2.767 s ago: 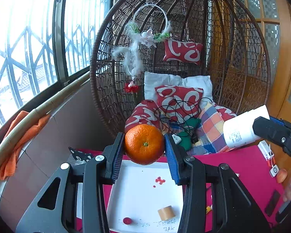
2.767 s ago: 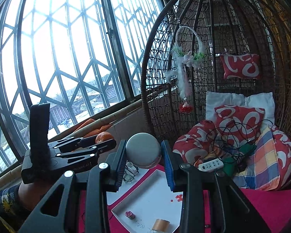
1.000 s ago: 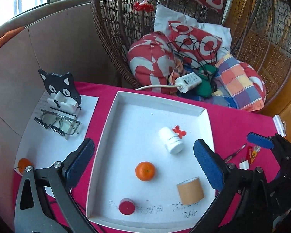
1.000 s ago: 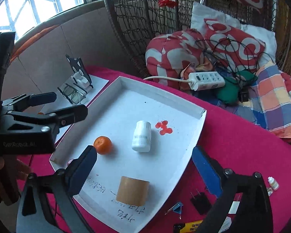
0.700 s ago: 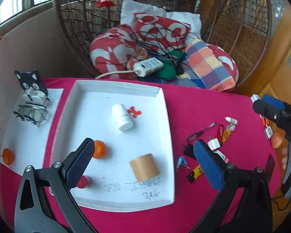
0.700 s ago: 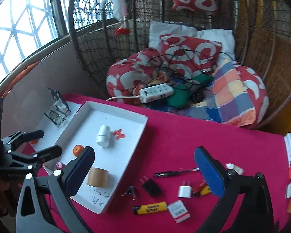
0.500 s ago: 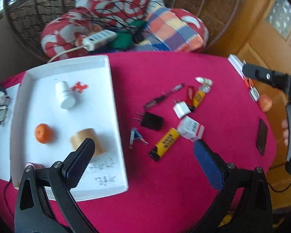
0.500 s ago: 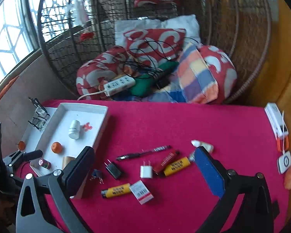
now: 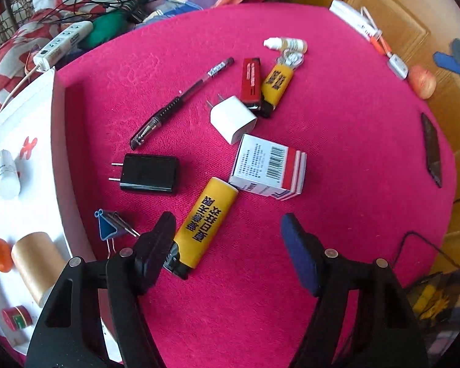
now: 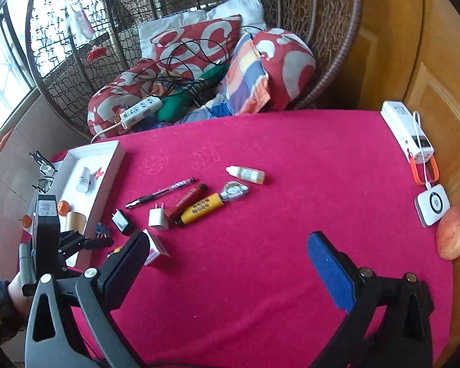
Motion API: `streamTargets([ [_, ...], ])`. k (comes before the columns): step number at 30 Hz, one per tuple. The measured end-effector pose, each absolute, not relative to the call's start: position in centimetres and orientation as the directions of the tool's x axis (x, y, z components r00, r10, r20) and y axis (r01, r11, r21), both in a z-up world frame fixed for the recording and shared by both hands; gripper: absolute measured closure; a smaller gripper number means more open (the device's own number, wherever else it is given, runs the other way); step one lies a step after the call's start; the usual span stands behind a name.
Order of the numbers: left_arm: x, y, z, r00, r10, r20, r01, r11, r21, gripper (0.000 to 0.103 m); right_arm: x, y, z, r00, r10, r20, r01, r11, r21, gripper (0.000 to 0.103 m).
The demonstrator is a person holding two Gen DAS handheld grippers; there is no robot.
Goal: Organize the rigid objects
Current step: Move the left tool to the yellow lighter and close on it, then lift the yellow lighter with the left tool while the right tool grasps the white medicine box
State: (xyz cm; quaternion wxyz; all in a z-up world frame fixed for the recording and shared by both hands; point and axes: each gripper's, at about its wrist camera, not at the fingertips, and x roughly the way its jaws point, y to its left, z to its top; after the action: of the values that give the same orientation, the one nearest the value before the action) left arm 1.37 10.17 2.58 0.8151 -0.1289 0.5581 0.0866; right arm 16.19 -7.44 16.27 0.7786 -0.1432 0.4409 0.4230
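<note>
Left wrist view: my left gripper [image 9: 228, 239] hangs open, jaws just narrowing, empty, over the big yellow lighter [image 9: 204, 227]. Next I probably lower and squeeze it, then carry it to the white tray [image 9: 58, 141].

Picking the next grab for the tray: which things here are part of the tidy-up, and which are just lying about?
Job:
white tray
yellow lighter
black charger
white charger
pen
small box
binder clip

Probably lying about:
apple
power strip
cushions
</note>
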Motion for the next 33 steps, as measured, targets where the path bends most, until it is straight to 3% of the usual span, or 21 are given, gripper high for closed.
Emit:
streamTargets([
  [8,2.6,9.3,0.8,0.276,0.042,-0.960,-0.208,0.978,-0.017,0.035,16.7,-8.5,15.4,0.200,0.542,-0.816,-0.797,0.574,0.186,0.000],
  [11,2.6,9.7,0.9,0.261,0.048,-0.964,-0.233,0.972,-0.015,0.047,16.6,-8.3,14.9,0.169,0.548,-0.819,-0.808,0.552,0.203,0.000],
  [13,2.5,10.1,1.2,0.251,0.062,-0.966,-0.258,0.966,-0.005,0.070,16.7,-8.1,14.6,0.150,0.553,-0.820,-0.813,0.541,0.216,0.000],
  [15,2.3,10.3,1.4,0.245,0.078,-0.966,-0.284,0.959,0.005,0.080,16.8,-7.9,14.5,0.132,0.561,-0.818,-0.814,0.531,0.233,0.000],
  [23,-0.2,8.5,3.2,0.324,0.074,-0.943,-0.394,0.917,-0.064,0.080,16.3,-6.6,13.8,0.088,0.565,-0.820,-0.830,0.497,0.253,0.000],
  [33,-4.9,8.4,11.6,0.486,0.094,-0.869,-0.498,0.847,-0.187,0.080,14.0,-2.6,12.1,0.033,0.551,-0.834,-0.870,0.427,0.248,0.000],
])
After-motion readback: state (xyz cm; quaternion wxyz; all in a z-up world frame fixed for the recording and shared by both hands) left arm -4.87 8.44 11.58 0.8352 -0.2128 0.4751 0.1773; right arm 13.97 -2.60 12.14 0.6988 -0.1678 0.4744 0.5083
